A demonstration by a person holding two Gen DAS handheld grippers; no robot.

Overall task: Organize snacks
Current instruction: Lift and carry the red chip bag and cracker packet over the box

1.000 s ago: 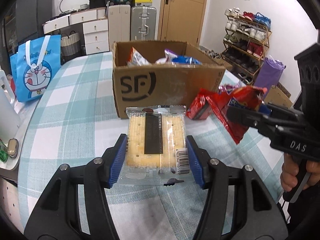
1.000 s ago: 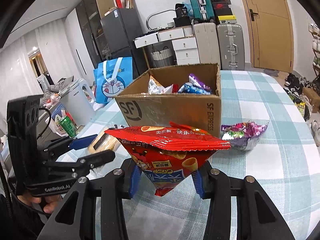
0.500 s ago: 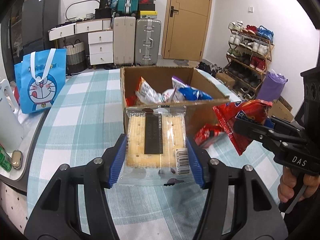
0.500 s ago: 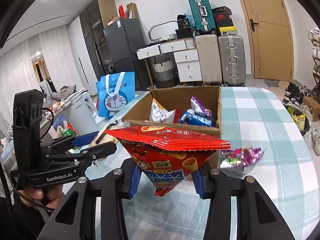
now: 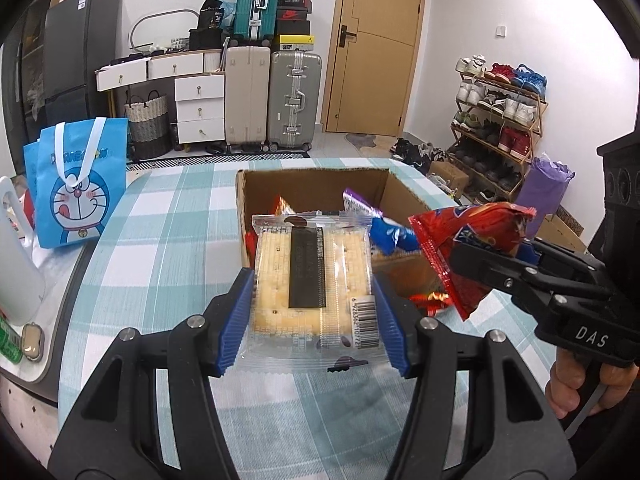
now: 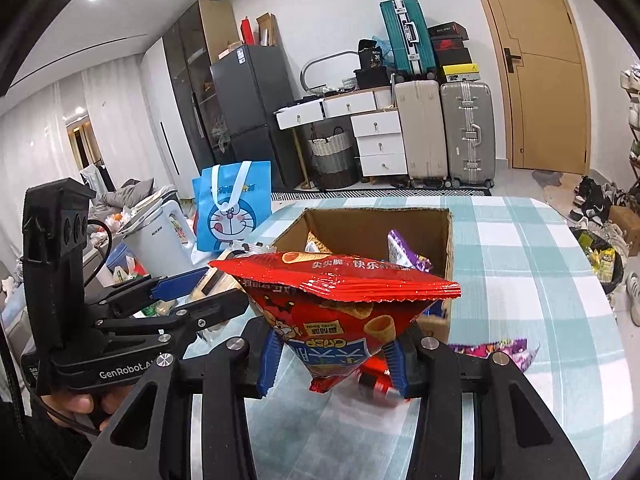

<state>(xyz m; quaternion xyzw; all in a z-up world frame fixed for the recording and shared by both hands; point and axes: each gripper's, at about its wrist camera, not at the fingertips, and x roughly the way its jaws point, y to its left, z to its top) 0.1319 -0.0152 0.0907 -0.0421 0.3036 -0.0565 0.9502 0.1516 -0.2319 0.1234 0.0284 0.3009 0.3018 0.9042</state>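
Barcode on cracker pack in left view, purple candy bag in right

Glossy foil chip bag, matt cardboard box.

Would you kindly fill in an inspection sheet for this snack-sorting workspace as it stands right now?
Surface: table under a teal checked cloth.
Job's things: open cardboard box with snack packs inside; cracker pack; red snack bag.
Clutter: purple candy bag on the cloth beside the box.
Grippers: left hand-held gripper shut on the cracker pack; right hand-held gripper shut on the red snack bag.
Cables: black cable by the left unit.
Surroundings: blue cartoon bag, suitcases, shoe rack.
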